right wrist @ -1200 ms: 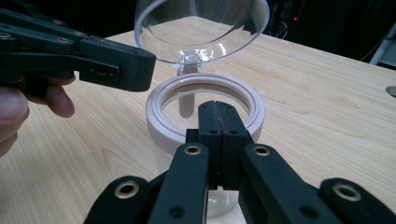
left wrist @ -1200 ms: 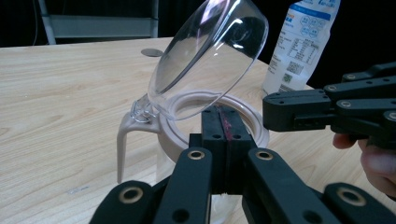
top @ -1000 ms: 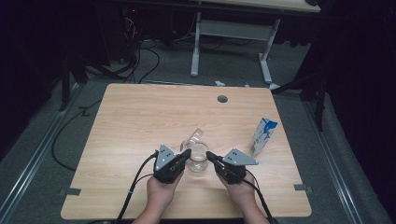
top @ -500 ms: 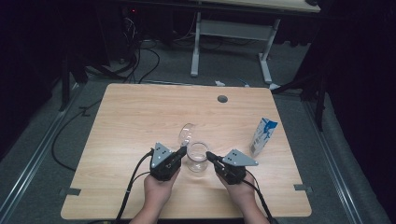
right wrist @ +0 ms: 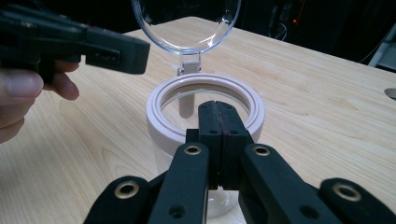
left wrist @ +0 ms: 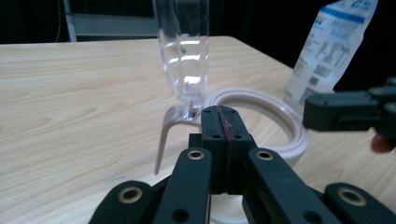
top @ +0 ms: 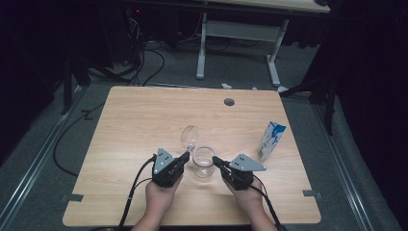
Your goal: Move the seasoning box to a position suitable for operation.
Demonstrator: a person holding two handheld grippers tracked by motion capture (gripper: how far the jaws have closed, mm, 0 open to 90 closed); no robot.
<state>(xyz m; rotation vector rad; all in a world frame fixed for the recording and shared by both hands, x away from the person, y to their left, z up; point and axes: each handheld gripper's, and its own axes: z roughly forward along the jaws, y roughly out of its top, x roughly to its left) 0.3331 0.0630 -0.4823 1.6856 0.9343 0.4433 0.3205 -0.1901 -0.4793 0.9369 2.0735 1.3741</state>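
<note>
Since a second ago the jar's clear lid (top: 189, 136) has swung from a slant to standing upright on its hinge, and the left gripper (top: 185, 158) has eased back toward the near edge a little; the right gripper (top: 215, 160) has kept its place.

Nearest the near edge of the table (top: 125, 120), two hands come in from below, the left hand (top: 160, 198) and the right hand (top: 248, 196), each carrying a gripper. Both grippers have their jaws pressed flat together with nothing between them (the left and right gripper views show the pads meeting along a thin seam).

Between the two tips stands a glass jar (top: 203, 162) with a pale ring around its open mouth, a little toward the near edge from the table's middle. The left tip sits just beside the hinge side of the ring; the right tip sits close against the opposite side. Whether either tip touches the ring I cannot tell.

Farther right, near the right edge, a white and blue carton (top: 270, 140) stands upright, well apart from the jar. Toward the far edge is a small round cable hole (top: 229, 102).
</note>
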